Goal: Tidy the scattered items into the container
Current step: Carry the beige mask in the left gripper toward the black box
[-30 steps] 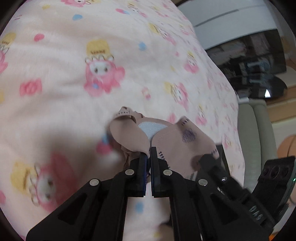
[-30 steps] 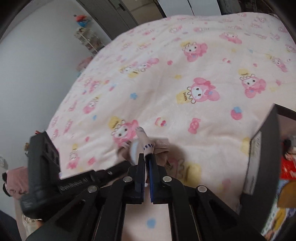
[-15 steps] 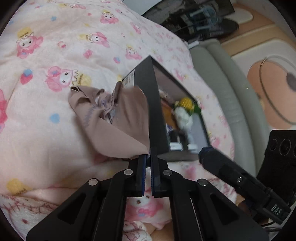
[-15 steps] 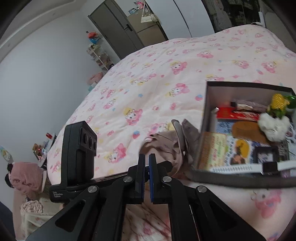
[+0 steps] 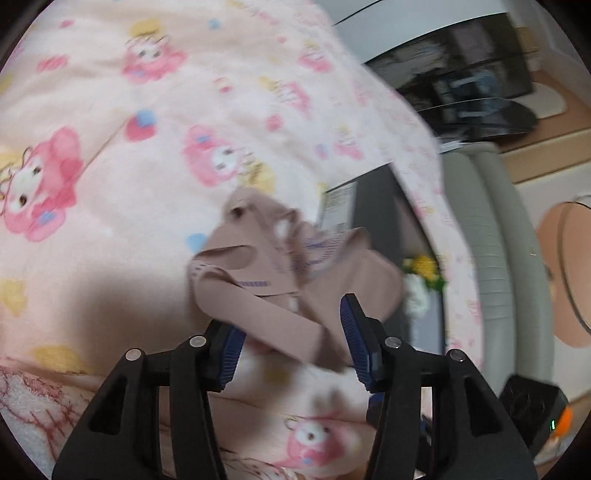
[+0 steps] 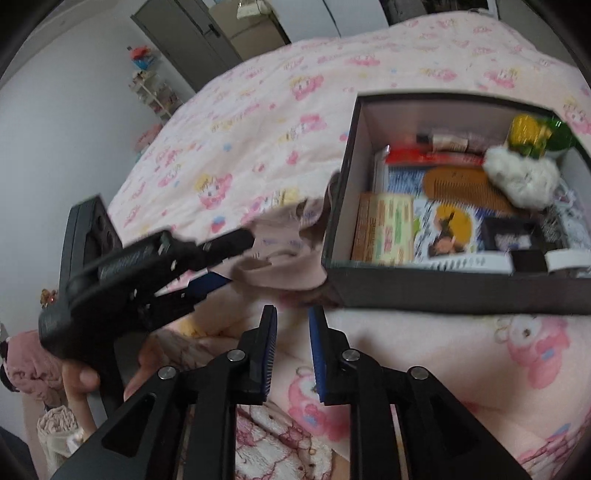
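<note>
A beige cloth item (image 5: 291, 273) lies crumpled on the pink bedspread against the left wall of the black box (image 5: 373, 214). My left gripper (image 5: 291, 339) is open, its fingers on either side of the cloth's near edge. In the right wrist view the cloth (image 6: 280, 254) sits beside the box (image 6: 443, 284), and the left gripper (image 6: 221, 258) shows from the side, open. My right gripper (image 6: 293, 350) is slightly open and empty, just in front of the box's near wall.
The box holds a wooden comb (image 6: 461, 184), a white plush (image 6: 521, 177), a yellow toy (image 6: 528, 133), booklets and packets. A grey padded bed edge (image 5: 480, 240) runs along the right. A wall and a dark door (image 6: 192, 33) stand at the far left.
My left gripper opened and let go of the beige cloth, which dropped beside the box. My right gripper opened a little and moved closer to the box.
</note>
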`<state>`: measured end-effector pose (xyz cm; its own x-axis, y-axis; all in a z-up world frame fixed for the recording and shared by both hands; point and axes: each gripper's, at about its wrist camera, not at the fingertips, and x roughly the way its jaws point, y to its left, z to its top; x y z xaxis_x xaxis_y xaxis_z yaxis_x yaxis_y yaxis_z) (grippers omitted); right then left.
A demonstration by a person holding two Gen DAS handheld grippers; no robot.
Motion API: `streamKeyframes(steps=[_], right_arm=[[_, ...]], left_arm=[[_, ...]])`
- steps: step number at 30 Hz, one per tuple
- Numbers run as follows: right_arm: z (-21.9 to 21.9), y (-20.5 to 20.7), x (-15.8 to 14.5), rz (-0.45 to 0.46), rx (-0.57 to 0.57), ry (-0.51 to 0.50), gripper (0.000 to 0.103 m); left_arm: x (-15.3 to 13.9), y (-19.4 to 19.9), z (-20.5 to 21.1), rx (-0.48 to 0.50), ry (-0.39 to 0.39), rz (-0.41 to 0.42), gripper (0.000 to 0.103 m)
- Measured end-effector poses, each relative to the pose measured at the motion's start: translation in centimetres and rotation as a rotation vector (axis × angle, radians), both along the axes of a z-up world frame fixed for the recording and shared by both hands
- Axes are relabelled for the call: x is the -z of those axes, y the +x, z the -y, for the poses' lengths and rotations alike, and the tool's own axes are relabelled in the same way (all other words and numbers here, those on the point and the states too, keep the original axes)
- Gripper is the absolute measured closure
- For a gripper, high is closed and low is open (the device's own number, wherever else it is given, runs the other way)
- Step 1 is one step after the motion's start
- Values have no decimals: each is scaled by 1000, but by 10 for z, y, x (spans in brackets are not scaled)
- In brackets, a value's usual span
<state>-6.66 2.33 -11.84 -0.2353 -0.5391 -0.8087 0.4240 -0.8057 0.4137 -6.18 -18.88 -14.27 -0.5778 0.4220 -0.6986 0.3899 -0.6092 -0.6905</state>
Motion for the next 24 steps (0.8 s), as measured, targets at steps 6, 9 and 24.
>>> streamKeyframes(steps=[6, 9, 24], right_arm=[[2, -12, 21, 41, 76, 20, 56], [5, -16, 29, 42, 77, 0, 50], [-36, 18, 12, 57, 5, -111, 50]], left_arm=[[27, -24, -23, 117, -86, 174, 57], [28, -22, -30, 169, -90, 169, 88], [-27, 29, -56, 309, 40, -5, 102]])
